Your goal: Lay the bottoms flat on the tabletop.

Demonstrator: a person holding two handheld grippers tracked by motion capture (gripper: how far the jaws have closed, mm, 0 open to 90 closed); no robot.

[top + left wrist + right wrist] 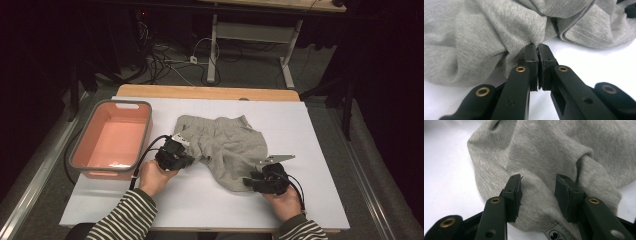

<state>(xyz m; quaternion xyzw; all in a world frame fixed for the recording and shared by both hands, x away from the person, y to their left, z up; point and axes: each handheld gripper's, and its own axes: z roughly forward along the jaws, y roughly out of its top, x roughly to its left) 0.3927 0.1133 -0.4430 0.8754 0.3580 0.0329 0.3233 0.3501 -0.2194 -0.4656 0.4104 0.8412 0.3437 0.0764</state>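
Note:
A crumpled grey garment (225, 142) lies in the middle of the white table top (320, 150). My left gripper (194, 160) is at the garment's left edge, held in a hand with a striped sleeve. In the left gripper view its jaws are pressed together, pinching a fold of the grey cloth (486, 37) at the left gripper's tips (538, 48). My right gripper (248, 183) sits at the garment's near right corner. In the right gripper view its jaws stand apart over the cloth (549, 150), the right gripper (537, 186) straddling a low hump near a sewn label (555, 235).
A pink basin with a grey rim (145, 131) stands at the table's left side, close to my left hand. The wooden far edge of the table (205, 92) runs behind the garment. Cables and a desk frame (215, 55) lie on the floor beyond.

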